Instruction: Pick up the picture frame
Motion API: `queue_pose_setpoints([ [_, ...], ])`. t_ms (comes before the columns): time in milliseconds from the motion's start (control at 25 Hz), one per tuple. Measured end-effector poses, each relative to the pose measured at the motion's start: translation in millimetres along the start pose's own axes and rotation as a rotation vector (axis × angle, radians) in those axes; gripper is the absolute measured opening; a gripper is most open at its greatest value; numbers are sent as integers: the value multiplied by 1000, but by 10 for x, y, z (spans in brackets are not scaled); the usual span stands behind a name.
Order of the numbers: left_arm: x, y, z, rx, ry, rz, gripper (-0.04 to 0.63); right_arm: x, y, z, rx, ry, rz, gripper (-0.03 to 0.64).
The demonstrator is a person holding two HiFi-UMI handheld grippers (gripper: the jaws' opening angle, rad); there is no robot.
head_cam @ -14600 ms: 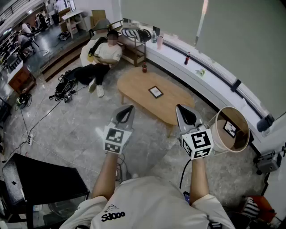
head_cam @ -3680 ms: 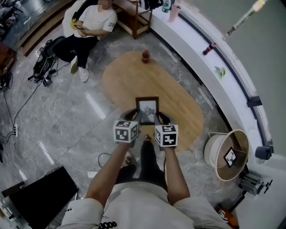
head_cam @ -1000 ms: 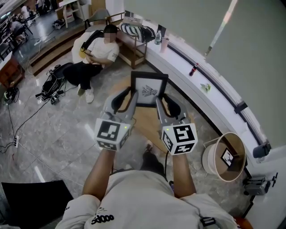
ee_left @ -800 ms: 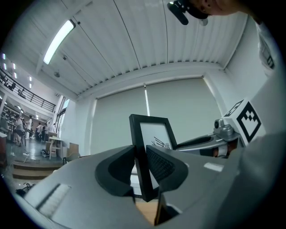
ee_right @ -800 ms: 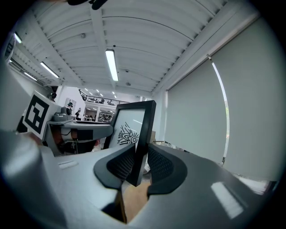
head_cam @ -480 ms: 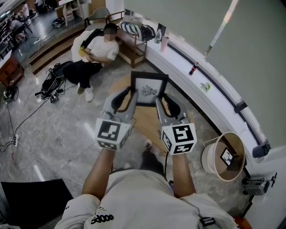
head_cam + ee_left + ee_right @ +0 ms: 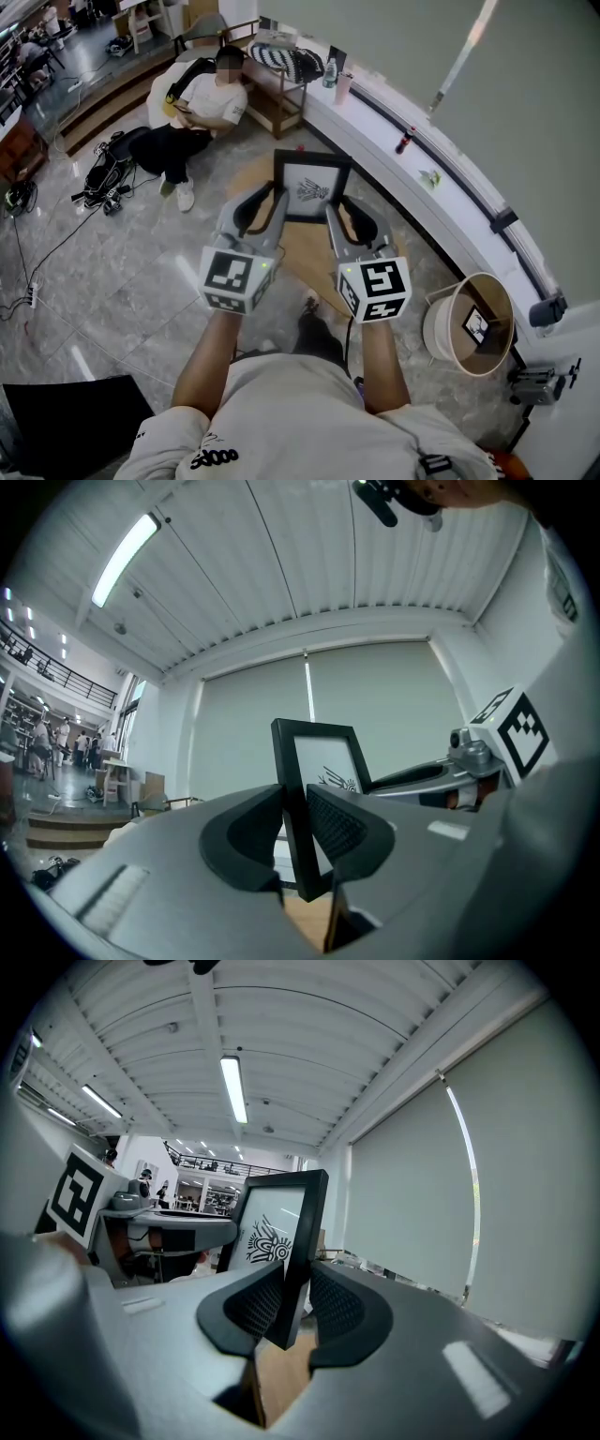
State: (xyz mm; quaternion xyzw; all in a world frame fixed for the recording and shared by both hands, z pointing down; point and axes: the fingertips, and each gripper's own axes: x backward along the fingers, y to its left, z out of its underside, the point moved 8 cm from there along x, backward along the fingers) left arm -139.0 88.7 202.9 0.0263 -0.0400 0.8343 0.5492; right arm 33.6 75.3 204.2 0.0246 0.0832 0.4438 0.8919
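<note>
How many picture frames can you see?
2. One picture frame is clamped by the left gripper and right gripper; a smaller frame sits in the round bin. Others may be hidden.

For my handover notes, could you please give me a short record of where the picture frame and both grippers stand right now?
Picture frame: upright, print toward the holder, held above the wooden table
Left gripper: shut on the frame's left edge
Right gripper: shut on the frame's right edge
Background: seated person beyond the table

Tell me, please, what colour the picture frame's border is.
The picture frame has a plain black border; the right gripper view shows it best.
</note>
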Motion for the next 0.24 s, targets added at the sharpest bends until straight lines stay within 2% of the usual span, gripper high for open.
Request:
queue_pose_setpoints([
  [240, 10, 38, 22, 5, 3, 6, 87, -26, 33, 5, 2, 3, 6, 89],
])
